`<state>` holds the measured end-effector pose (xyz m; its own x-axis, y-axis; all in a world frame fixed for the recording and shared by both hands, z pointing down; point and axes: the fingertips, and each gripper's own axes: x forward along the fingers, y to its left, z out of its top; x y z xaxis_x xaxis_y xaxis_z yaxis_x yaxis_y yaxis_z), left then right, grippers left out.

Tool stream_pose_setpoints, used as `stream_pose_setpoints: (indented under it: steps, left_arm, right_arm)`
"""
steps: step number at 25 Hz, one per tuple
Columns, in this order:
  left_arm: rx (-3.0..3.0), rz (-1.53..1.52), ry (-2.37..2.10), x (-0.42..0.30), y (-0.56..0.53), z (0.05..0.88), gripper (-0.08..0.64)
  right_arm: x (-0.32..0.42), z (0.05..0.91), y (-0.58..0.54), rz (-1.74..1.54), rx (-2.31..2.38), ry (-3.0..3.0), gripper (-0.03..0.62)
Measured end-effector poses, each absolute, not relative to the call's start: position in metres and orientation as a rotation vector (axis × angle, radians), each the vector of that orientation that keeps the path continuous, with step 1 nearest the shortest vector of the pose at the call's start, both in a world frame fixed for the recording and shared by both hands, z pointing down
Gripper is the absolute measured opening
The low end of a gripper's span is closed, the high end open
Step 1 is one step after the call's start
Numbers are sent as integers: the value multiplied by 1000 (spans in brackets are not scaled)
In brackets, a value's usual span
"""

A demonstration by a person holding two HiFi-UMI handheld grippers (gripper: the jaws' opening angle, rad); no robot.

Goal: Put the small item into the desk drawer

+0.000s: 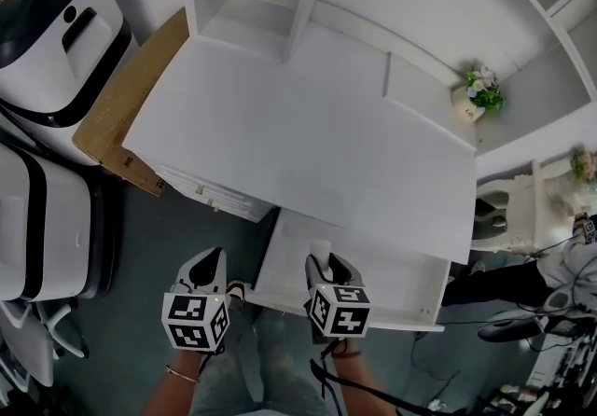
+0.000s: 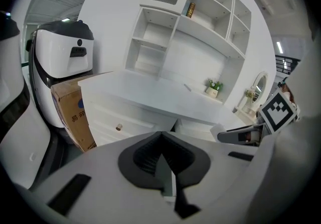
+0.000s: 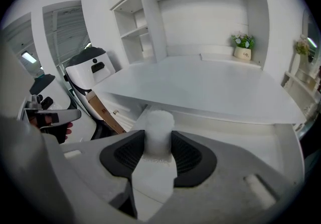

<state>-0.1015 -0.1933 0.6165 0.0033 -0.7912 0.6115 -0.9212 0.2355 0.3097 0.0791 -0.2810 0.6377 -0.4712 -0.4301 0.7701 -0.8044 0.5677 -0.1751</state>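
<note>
Small white item [image 3: 159, 121] clamped between right gripper [image 3: 158, 140] jaws, held over front of pulled-out desk drawer [image 1: 392, 280], left gripper [image 2: 161, 147] alongside, jaws pressed together, white desk top [image 1: 308, 144] beyond, potted flowers [image 1: 481, 92] at far corner.

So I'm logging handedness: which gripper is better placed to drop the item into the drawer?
Right. The right gripper clamps the small white item over the open drawer; the left gripper is shut and empty.
</note>
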Motion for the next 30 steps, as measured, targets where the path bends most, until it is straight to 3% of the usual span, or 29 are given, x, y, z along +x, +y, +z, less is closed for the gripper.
stream_pose_setpoints:
  steps: [30]
  left_arm:
    - [1420,208,-1863,-127,-151,648,-3]
  right_arm:
    - [47,732,-332,641,943,-2018,170]
